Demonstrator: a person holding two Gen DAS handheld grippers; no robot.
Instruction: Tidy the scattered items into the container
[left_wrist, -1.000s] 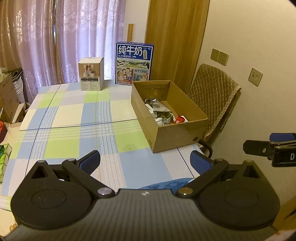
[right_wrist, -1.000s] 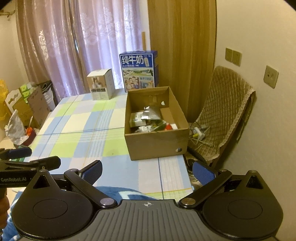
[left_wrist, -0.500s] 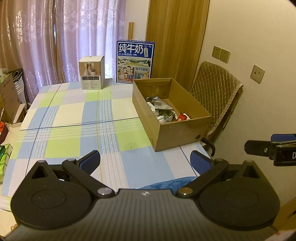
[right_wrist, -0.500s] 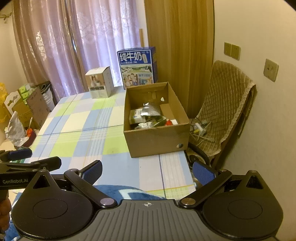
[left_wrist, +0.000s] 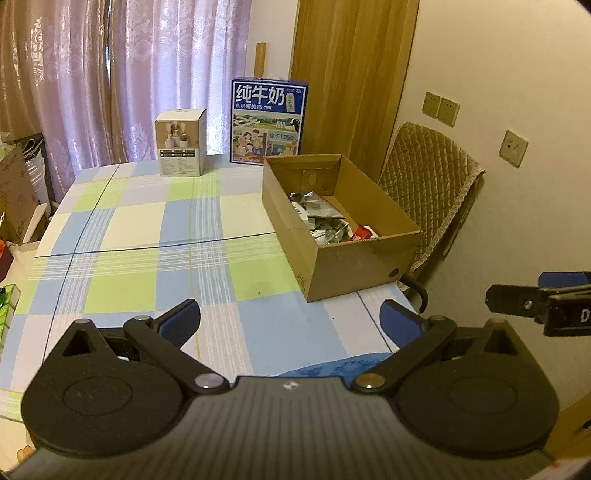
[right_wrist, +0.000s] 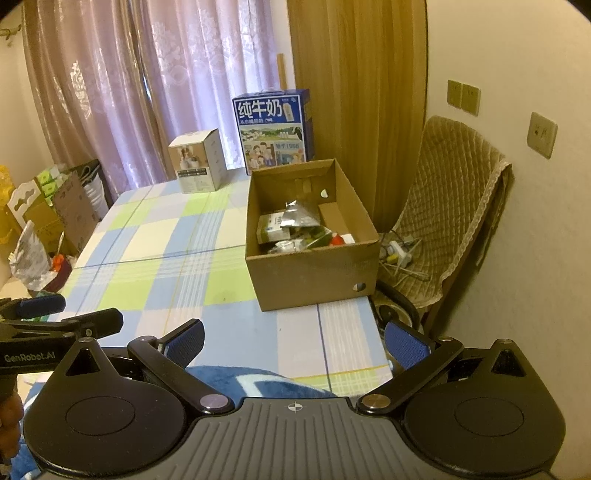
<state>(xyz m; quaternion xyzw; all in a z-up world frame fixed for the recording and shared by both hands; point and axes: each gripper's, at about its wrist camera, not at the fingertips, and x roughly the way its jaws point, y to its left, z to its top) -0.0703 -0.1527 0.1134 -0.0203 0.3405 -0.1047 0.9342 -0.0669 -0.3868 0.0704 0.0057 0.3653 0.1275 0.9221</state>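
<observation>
over on the right side of the table, the box (right_wrist: 312, 254) is sitting with a pile of packets (right_wrist: 295, 230) already inside it, and i'm not seeing anything loose lying on the checked cloth (left_wrist: 147, 236) anymore. compared with a second ago both views are pulling back and lifting a bit, so the box is looking a touch smaller and further off. nothing in the box is shifting. i'm reading that as the tidying being basically done and the person backing away.

left gripper (left_wrist: 290, 325) is hanging over the near edge with its fingers spread wide and nothing between them. right gripper (right_wrist: 295, 341) is doing the same, wide and empty, just beside the left one.

further out, a milk carton (left_wrist: 267, 122) and a small white carton (left_wrist: 181, 142) are standing upright at the far end of the table, well apart from the box. a quilted chair (right_wrist: 450, 206) is sitting against the wall next to the box, with curtains (left_wrist: 110, 74) behind and cardboard clutter (right_wrist: 48, 210) on the floor to the left.
</observation>
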